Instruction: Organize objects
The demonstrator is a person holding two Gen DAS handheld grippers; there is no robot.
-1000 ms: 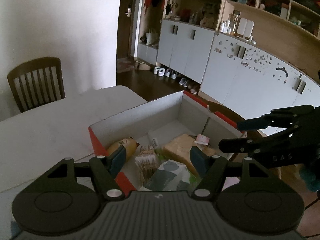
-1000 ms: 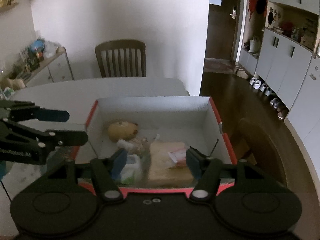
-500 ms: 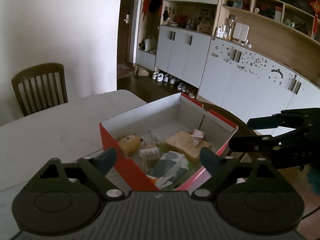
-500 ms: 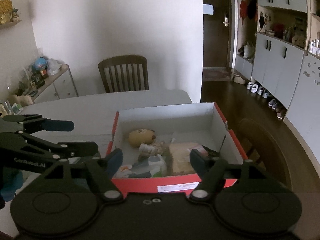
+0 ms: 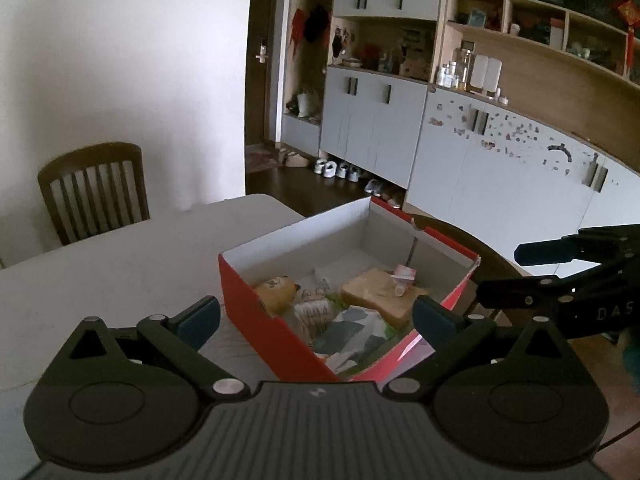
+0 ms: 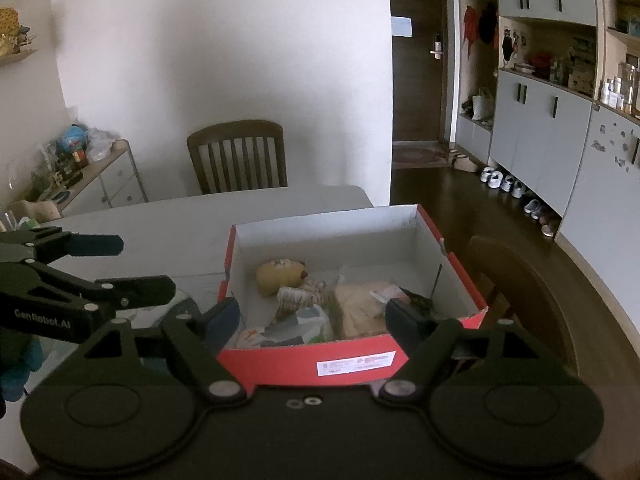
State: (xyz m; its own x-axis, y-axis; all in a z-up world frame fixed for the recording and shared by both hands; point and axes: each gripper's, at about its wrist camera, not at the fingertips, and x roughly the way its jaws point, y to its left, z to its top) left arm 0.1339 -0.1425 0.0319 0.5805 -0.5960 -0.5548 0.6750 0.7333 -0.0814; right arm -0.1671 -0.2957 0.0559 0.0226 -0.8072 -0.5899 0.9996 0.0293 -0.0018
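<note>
Red box (image 6: 352,360) sits at the near edge of the surface (image 5: 100,264), holding a yellow plush (image 6: 280,276) and packets. Left gripper (image 5: 316,320) and right gripper (image 6: 314,316): fingers spread wide, holding nothing, just short of the box.

I count one red box (image 6: 352,364) on the worktop (image 6: 168,236). Inside it I make out one yellow plush toy (image 6: 280,276), one tan block (image 6: 360,308), one patterned pouch (image 6: 296,326) and one small striped bundle (image 6: 298,298). I hold two tools: left tool (image 5: 316,318), right tool (image 6: 314,318). Two wooden chairs (image 6: 238,156) stand by the worktop.
</note>
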